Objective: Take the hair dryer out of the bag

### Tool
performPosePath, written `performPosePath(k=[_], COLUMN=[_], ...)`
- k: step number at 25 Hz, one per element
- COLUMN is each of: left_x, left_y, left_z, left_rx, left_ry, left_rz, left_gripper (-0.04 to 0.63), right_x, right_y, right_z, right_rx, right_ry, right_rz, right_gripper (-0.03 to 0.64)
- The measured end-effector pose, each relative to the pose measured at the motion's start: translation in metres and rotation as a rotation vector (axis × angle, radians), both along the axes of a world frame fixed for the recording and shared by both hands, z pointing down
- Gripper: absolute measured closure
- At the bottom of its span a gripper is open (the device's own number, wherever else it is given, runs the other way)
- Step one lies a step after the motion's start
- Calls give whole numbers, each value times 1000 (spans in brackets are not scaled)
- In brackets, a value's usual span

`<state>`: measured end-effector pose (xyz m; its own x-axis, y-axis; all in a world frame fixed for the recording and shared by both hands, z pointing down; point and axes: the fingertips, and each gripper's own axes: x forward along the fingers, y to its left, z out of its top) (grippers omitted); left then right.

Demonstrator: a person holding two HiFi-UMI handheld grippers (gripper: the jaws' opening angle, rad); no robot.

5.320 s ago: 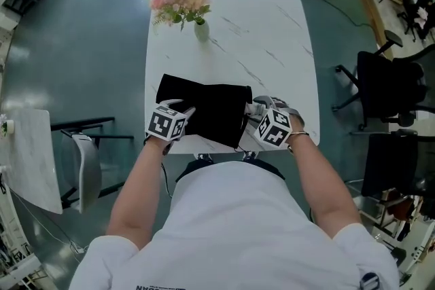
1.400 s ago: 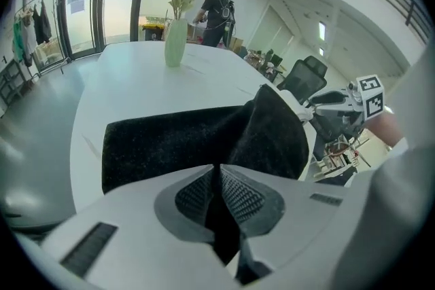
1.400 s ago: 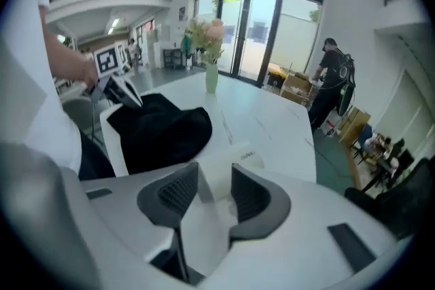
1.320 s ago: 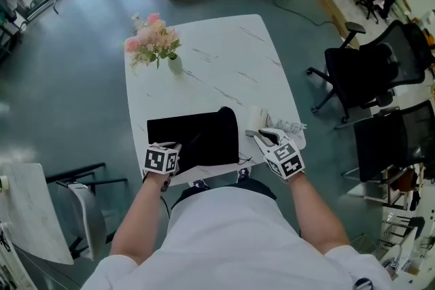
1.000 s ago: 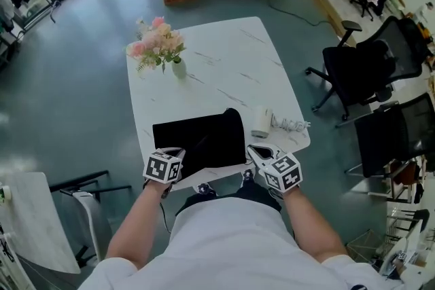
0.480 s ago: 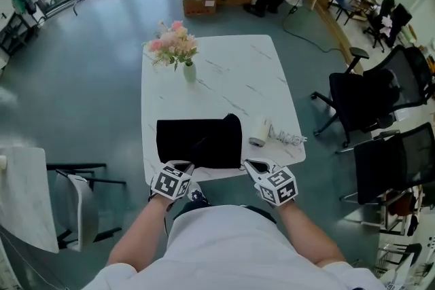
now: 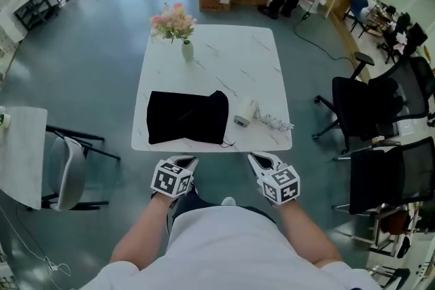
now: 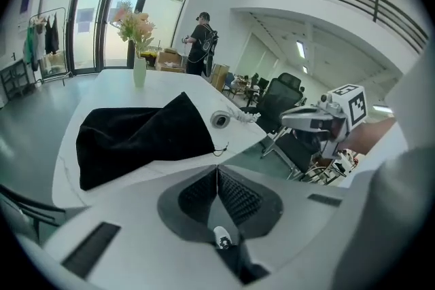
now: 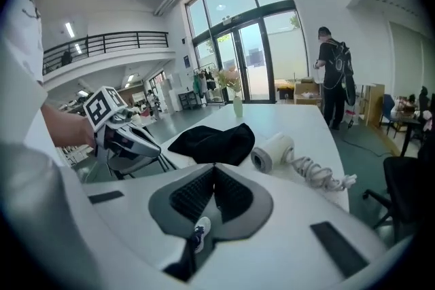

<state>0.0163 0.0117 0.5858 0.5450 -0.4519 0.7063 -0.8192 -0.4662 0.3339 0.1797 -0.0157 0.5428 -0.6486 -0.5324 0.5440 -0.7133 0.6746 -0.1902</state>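
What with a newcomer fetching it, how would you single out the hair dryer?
On the white marble table, look just right of the black bag. The hair dryer is the white barrel lying on its side, trailing a coiled cord.

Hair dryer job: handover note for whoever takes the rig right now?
Left tool: shut, empty, off the table's near edge.
Right tool: shut, empty, same side.
Hair dryer lies on the table, outside the black bag, just right of it in the head view, cord beside it.
Done: dryer is out of the bag.
Left: nothing that shows.
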Motion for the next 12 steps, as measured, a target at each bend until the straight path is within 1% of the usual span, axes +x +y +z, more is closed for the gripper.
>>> performPosePath(k=[2,6,9,12], left_x=[13,30,33,31], left_y=[18,58,80,91], left_z=[1,1,0,-8], left_rx=[9,12,10,25], left_ry=[2,1,-3,-7], left_rz=[-13,-45,-74,-100], left_gripper=[578,577,578,578], right_x=[11,20,20,17], right_y=[18,55,76,89], right_z=[3,2,11,15], right_rx=[-21,-27,-49,-67], right_ry=[-29,-82,-71,-56], right_rz=[-21,-72,-108,-145], right_gripper=[601,601,601,601])
